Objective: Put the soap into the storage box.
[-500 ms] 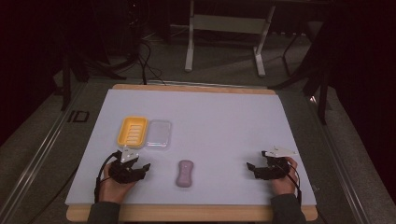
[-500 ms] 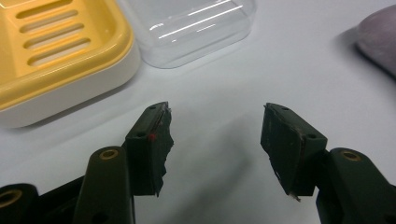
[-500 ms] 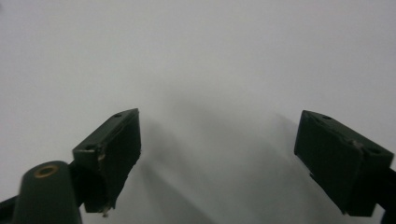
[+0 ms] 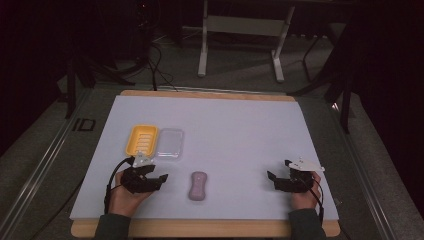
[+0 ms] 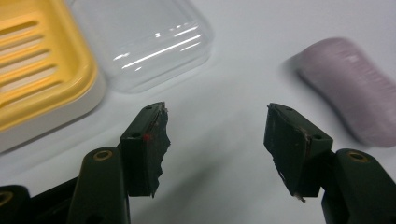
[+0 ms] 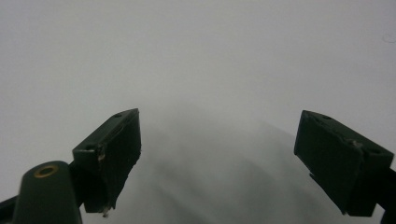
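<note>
Landmark: pink soap bar (image 4: pixel 198 185), flat on the white surface (image 4: pixel 235 125) near its front edge. Left claw (image 4: pixel 159 179) sat just left of the bar, jaws apart, nothing between them, not touching the bar. Yellow soap dish (image 4: pixel 142 139) lay behind and left of the bar; clear lid (image 4: pixel 170 143) touched the dish's right side, behind the bar. Right claw (image 4: pixel 274 180) rested well right of the bar, jaws wide apart over bare surface, holding nothing.
</note>
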`<state>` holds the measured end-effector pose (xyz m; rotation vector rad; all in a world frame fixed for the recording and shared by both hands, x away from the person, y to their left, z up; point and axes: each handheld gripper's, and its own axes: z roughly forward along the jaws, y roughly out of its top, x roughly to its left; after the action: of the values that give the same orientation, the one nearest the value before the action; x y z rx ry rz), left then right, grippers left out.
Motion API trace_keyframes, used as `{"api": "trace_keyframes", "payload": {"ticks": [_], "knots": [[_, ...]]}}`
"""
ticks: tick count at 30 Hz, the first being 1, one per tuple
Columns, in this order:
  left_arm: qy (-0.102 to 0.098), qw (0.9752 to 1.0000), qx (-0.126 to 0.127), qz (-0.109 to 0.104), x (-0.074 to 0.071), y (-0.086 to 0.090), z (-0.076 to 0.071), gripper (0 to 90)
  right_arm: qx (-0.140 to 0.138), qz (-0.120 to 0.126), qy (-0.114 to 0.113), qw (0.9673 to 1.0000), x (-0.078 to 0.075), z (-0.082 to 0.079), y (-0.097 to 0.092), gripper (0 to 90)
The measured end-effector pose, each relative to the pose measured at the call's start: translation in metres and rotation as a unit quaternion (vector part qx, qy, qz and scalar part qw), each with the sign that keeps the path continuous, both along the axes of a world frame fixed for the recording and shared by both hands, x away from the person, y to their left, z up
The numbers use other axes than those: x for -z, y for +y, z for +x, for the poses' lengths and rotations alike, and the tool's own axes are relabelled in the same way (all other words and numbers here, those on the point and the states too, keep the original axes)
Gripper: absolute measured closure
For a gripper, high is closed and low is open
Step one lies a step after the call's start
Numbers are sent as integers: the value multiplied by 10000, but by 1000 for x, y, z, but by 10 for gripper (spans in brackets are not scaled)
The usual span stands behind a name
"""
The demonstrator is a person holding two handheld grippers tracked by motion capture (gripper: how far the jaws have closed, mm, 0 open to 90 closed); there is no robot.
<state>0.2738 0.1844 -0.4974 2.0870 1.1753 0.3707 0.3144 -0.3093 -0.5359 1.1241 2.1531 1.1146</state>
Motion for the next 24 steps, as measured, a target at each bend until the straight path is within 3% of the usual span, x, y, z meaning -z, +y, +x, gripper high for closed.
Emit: {"api": "trace_keyframes", "payload": {"ticks": [10, 20, 24], "knots": [[52, 9999, 138, 58, -12, -18, 4, 336, 5, -26, -57, 10000, 0, -1, 0, 153], [264, 9995, 185, -34, -19, -31, 7, 319, -61, -58, -86, 9999, 0, -2, 1, 153], [310, 9989, 360, -12, -19, -38, 7, 300, -50, -49, -108, 9999, 0, -3, 1, 153]]}}
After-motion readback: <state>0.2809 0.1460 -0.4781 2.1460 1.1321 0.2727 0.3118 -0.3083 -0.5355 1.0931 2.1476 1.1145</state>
